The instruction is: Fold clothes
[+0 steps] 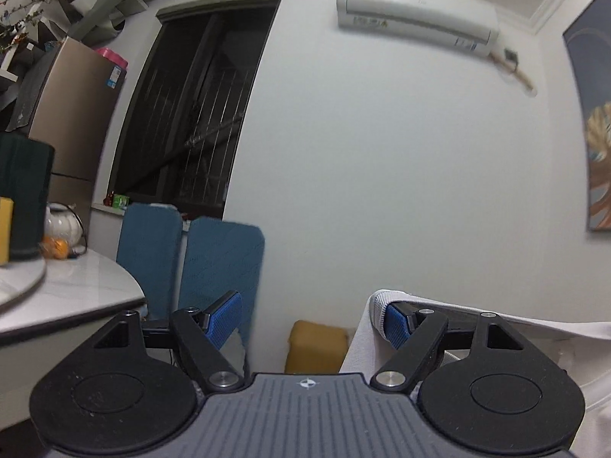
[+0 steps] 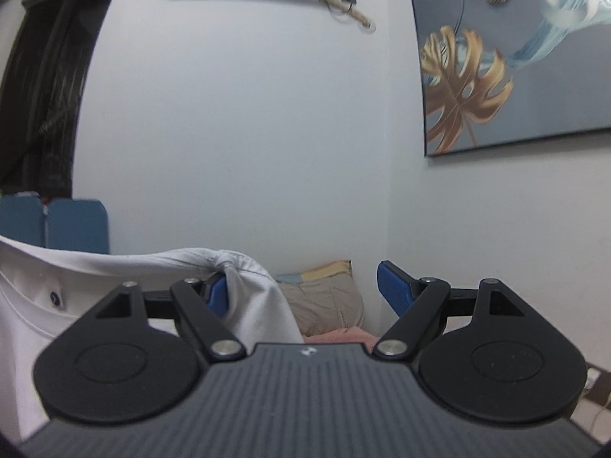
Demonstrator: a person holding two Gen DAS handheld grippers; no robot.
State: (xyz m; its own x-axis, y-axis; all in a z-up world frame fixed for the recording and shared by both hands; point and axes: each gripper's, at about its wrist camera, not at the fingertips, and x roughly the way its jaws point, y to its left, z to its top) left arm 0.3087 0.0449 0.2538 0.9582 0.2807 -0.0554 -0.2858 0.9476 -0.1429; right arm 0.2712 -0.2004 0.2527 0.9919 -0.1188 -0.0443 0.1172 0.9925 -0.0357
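Observation:
A white garment (image 1: 496,347) hangs in the air between my two grippers. In the left wrist view its ribbed edge (image 1: 376,311) drapes over the right blue pad (image 1: 397,324) of my left gripper (image 1: 311,318), whose jaws stand wide apart. In the right wrist view the same white garment (image 2: 76,286) is bunched over the left blue pad (image 2: 218,291) of my right gripper (image 2: 305,290), also wide apart. The cloth hooks over one finger of each and is not pinched. Both cameras point up at the wall.
A white marble table (image 1: 76,290) with a dark cylinder, a kettle and oranges is at the left. Two blue chair backs (image 1: 217,263) stand by a dark window (image 1: 194,114). A yellow cushion (image 1: 315,347) and a pillow (image 2: 324,297) lie low ahead.

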